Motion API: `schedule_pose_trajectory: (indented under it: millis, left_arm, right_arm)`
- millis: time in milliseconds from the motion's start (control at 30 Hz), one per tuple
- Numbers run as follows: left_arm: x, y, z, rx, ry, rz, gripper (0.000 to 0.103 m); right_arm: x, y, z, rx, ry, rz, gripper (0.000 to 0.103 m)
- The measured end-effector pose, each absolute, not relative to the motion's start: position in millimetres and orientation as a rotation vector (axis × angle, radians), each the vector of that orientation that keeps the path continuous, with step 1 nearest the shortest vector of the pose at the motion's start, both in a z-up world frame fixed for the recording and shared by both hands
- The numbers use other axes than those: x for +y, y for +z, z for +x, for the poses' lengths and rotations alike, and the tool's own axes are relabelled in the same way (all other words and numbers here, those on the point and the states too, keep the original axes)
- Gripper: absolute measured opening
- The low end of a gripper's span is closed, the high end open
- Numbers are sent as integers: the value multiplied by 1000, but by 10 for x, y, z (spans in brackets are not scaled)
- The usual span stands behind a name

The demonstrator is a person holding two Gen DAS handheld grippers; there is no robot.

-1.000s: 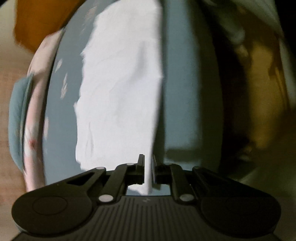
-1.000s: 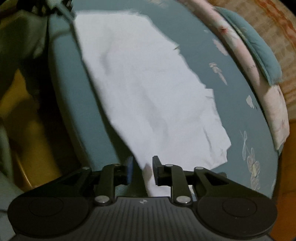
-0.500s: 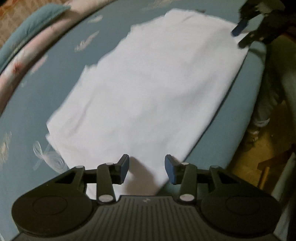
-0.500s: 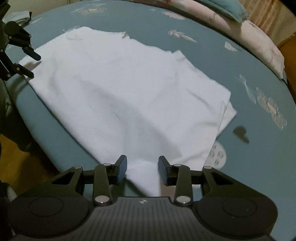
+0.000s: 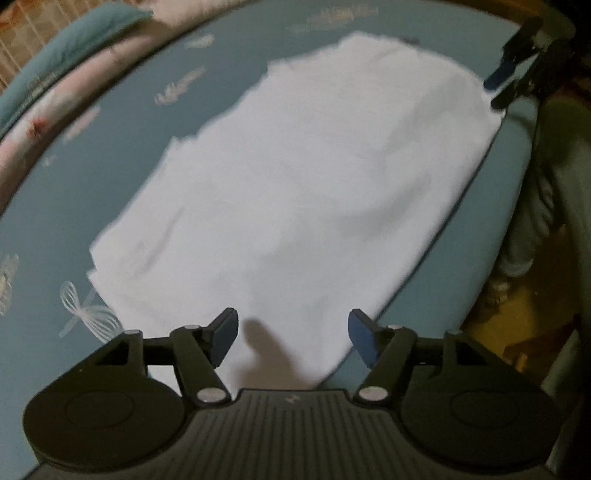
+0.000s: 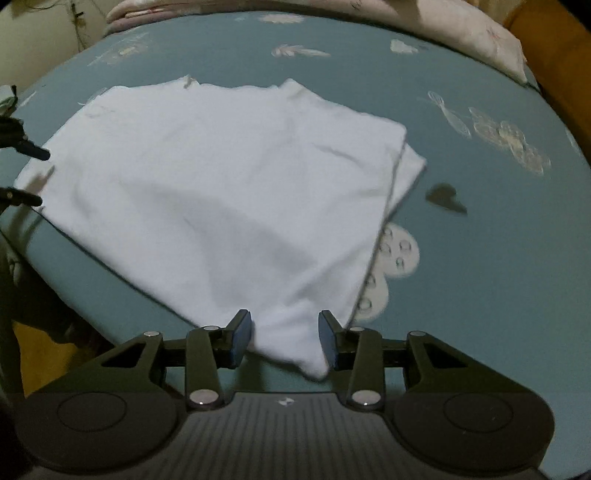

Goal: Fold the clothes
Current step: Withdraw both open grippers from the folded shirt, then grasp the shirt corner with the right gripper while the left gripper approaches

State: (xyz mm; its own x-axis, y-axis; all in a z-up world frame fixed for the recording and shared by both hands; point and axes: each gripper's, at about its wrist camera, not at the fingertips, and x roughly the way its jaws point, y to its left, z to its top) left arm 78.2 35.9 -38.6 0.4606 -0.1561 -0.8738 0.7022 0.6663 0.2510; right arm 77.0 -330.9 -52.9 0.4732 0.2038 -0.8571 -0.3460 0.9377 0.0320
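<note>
A white garment (image 5: 303, 192) lies folded flat on a teal bedsheet (image 5: 74, 206), near the bed's edge. In the left wrist view my left gripper (image 5: 293, 338) hovers open over one near corner of it, nothing between the pads. My right gripper (image 5: 508, 85) shows small at the garment's far corner there. In the right wrist view the white garment (image 6: 229, 195) spreads ahead, a lower layer peeking out on the right. My right gripper (image 6: 284, 338) is open, its jaws straddling the near corner without pinching it. The left gripper's fingertips (image 6: 29, 173) show at the far left corner.
The teal bedsheet (image 6: 480, 258) carries pale feather and flower prints. A pink floral quilt (image 6: 461, 26) and a teal pillow (image 5: 66, 48) lie along the far side. The bed's edge drops to a dark floor (image 5: 524, 314) beside a person's clothed legs (image 5: 554, 184).
One second ago both grippers held the hanging garment, the left pinched shut. It was then laid flat on the bed and released; both grippers opened, the left now wider than half a second ago.
</note>
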Motion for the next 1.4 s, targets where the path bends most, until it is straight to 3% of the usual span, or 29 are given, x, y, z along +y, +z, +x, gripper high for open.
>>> schedule_pose_trajectory:
  millis: [267, 633, 1033, 1233, 1400]
  left_arm:
    - [415, -128, 876, 900, -563, 505, 72]
    - [-139, 198, 1111, 875, -679, 357, 75]
    - [-1174, 228, 2101, 1038, -779, -97, 76]
    - [-1720, 96, 2340, 1100, -800, -60, 74]
    - [-2049, 115, 2439, 1046, -836, 188, 74]
  right_arm:
    - [-3770, -269, 976, 942, 287, 91, 45]
    - [-3979, -417, 1205, 893, 332, 278, 45]
    - [-4224, -546, 1736, 769, 407, 338, 44]
    - [-4360, -730, 1931, 758, 483, 416, 39]
    - [-4464, -788, 2022, 741, 544, 471, 38]
